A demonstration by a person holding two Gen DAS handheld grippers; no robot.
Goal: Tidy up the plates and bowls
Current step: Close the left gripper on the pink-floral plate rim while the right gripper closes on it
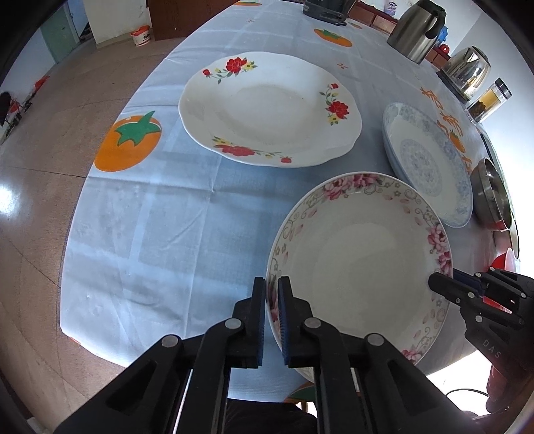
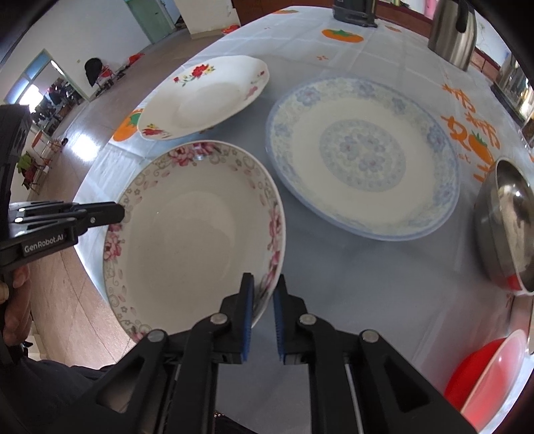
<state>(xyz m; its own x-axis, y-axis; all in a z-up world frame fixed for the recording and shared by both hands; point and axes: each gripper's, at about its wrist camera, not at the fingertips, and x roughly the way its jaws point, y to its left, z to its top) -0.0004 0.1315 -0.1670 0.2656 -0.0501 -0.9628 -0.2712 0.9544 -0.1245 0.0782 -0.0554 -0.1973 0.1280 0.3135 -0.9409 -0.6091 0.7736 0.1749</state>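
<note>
A deep white plate with a pink-flower rim (image 1: 360, 260) (image 2: 190, 240) sits at the near edge of the table. In the left wrist view my left gripper (image 1: 271, 283) is shut on its left rim. My right gripper (image 2: 264, 282) is shut on the opposite rim, and shows in the left wrist view as a black tip (image 1: 440, 283). The left gripper shows at the far left of the right wrist view (image 2: 116, 212). Beyond lie a white plate with red flowers (image 1: 270, 106) (image 2: 207, 96) and a blue-patterned plate (image 1: 430, 160) (image 2: 363, 157). Whether the held plate is off the cloth I cannot tell.
A steel bowl (image 1: 490, 197) (image 2: 507, 227) and a red bowl (image 2: 490, 374) stand at the right. Further back are a steel kettle (image 1: 417, 30) (image 2: 454, 30), a glass kettle (image 1: 467, 70) and a jar (image 1: 489, 100). The table edge (image 1: 71, 207) drops to the floor on the left.
</note>
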